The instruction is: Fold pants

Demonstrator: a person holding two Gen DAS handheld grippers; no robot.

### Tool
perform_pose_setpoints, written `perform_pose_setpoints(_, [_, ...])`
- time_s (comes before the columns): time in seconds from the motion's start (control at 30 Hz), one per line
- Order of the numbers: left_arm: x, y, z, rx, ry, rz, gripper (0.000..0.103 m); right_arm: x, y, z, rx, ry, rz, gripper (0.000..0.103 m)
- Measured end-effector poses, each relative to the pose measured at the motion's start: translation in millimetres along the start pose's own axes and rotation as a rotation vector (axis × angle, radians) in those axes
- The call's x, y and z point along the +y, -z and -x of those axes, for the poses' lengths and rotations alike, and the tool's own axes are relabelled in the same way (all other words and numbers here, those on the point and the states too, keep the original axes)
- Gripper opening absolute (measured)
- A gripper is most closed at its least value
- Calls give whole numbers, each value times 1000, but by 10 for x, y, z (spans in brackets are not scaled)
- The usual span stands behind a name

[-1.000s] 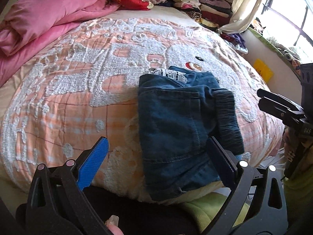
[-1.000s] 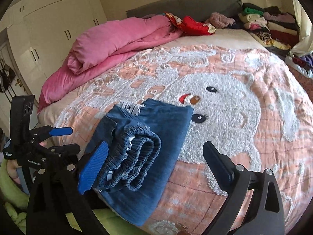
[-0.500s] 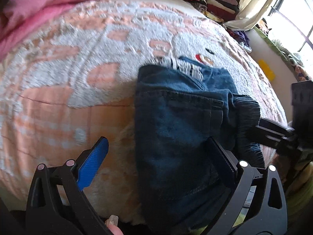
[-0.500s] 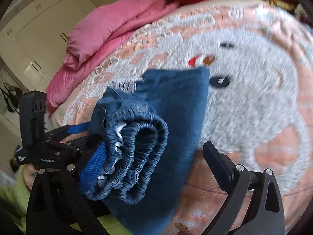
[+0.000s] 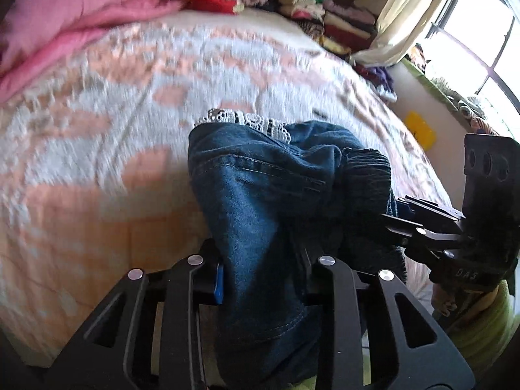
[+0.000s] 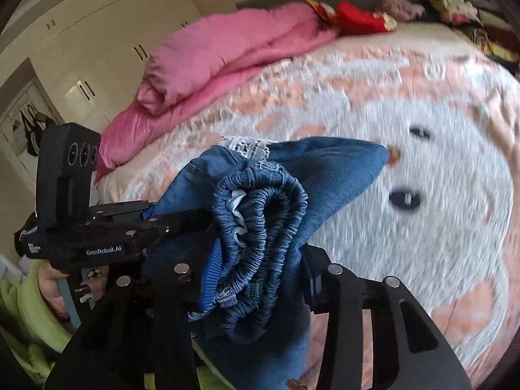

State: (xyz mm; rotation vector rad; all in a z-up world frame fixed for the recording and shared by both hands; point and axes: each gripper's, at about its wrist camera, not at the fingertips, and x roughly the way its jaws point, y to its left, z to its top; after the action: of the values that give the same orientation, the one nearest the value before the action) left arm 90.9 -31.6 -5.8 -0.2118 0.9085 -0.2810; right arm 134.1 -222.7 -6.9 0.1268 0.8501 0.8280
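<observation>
Here, folded denim pants [image 5: 260, 195] are seen at the bed's near edge. Only the right view shows the bunched elastic waistband [image 6: 260, 227]. The left gripper [image 5: 263, 273] and right gripper [image 6: 260, 273] have just been closing, both clamped on denim. Open bedspread [image 5: 97, 162] lies toward twelve o'clock.

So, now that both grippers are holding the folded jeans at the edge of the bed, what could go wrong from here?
1. The right gripper pinches only the thick elastic waistband roll; bulky layers may slip out.
2. The left gripper, whose jaws have just been closing, bunches the jeans, so the neat fold may wrinkle or open.
3. The two grippers sit close together; they could collide while lifting.
</observation>
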Motion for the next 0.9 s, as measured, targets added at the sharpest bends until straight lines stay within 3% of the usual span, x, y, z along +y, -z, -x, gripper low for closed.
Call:
perform_pose_setpoints(0.17, [25, -123, -58, -15, -39, -9, 26, -48, -126, -81, -1, 25, 20, 42])
perform_pose_setpoints(0.23, [57, -98, -187, 22, -65, -11, 28, -146, -107, -228, 42, 54, -16, 47])
perform_pose_setpoints(0.4, [147, -24, -311, 69, -78, 14, 47, -412, 7, -391, 94, 76, -135, 62])
perform_pose_setpoints(0.5, [151, -20, -298, 65, -83, 14, 48, -417, 29, -368, 91, 92, -137, 68])
perform_pose_setpoints(0.63, [121, -5, -152, 37, -83, 15, 54, -311, 16, -165, 28, 115, -101, 77])
perform_pose_setpoints(0.77, [68, 11, 82, -15, -91, 7, 73, -141, 1, 202, -75, 177, -37, 94])
perform_pose_setpoints(0.9, [-2, 70, 346, -66, -106, 4, 91, 6, 24, 485, -144, 228, 22, 98])
